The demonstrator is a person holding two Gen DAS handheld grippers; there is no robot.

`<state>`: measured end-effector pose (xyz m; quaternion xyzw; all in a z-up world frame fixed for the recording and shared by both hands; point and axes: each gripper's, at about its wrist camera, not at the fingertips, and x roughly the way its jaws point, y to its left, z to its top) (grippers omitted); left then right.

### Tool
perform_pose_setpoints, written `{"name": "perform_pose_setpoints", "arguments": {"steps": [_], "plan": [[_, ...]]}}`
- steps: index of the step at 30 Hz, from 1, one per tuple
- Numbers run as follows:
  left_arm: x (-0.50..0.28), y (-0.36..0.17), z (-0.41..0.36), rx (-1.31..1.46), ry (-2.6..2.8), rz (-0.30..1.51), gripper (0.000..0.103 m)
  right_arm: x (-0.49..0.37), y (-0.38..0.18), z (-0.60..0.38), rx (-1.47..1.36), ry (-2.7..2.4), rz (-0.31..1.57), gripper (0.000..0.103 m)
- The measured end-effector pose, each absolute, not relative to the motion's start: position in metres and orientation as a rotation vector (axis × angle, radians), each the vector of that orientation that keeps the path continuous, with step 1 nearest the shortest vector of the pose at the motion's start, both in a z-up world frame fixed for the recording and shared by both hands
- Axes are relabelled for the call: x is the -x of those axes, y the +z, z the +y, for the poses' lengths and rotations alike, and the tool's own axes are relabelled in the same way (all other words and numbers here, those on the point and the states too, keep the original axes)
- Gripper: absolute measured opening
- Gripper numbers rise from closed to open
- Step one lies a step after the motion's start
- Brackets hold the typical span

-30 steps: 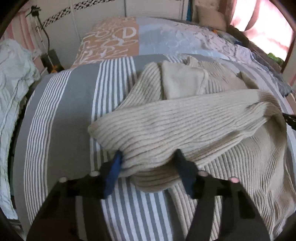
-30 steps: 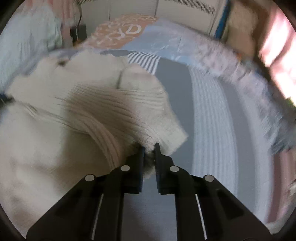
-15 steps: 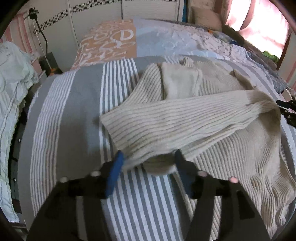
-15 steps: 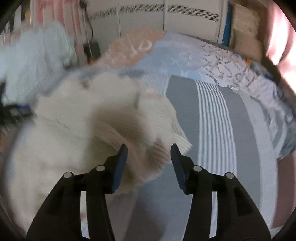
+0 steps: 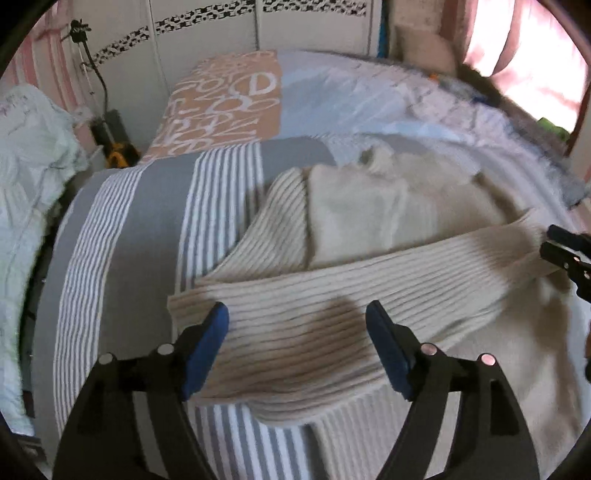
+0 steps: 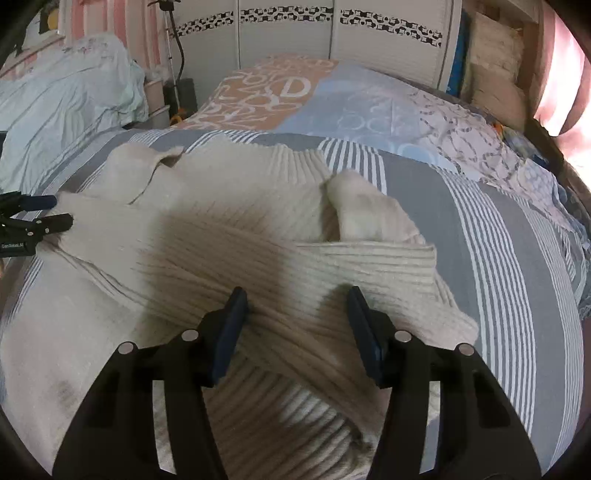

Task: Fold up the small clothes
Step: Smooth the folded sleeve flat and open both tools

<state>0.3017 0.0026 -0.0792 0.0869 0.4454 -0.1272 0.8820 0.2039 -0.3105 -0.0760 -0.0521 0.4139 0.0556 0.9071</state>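
A cream ribbed sweater (image 5: 369, 206) lies spread on the striped grey and white bedcover (image 5: 155, 236). One sleeve (image 5: 332, 295) lies folded across its body, and my left gripper (image 5: 297, 325) hovers open just above that sleeve, holding nothing. In the right wrist view the other sleeve (image 6: 369, 266) crosses the sweater (image 6: 221, 199) with its cuff near the right side. Over it my right gripper (image 6: 297, 306) stands open and empty. Each gripper shows at the edge of the other's view: the right gripper (image 5: 565, 251) and the left gripper (image 6: 37, 218).
A patterned orange and blue quilt (image 6: 295, 96) covers the bed's far half. A pale green heap of bedding (image 6: 66, 96) sits at the left by a black stand (image 6: 177, 48). White panelled doors (image 6: 332, 33) close off the back; pink curtains (image 5: 524, 48) hang at the right.
My right gripper was shut on the sleeve's cuff, then opened and let it drop across the sweater. The left gripper stayed open and pulled back; its sleeve settled flat.
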Motion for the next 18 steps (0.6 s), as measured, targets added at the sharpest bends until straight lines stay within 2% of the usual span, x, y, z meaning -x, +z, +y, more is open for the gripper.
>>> {"name": "perform_pose_setpoints", "arguments": {"steps": [3,5,12,15,18], "plan": [[-0.299,-0.086,0.003,-0.227,-0.231,0.908,0.079,-0.198,-0.076,-0.317,0.207,0.078,0.844,0.057],[-0.296,-0.090,0.006,-0.245,-0.226,0.902,0.080,-0.197,-0.080,-0.324,0.251,0.065,0.845,0.062],[-0.295,-0.096,0.011,-0.263,-0.229,0.899,0.086,-0.195,-0.081,-0.348,0.257,0.047,0.859,0.068],[-0.293,-0.097,0.009,-0.282,-0.224,0.891,0.086,-0.196,-0.078,-0.347,0.311,0.035,0.853,0.077],[-0.293,-0.097,0.008,-0.285,-0.225,0.892,0.087,-0.199,-0.078,-0.358,0.283,0.038,0.868,0.080]]}}
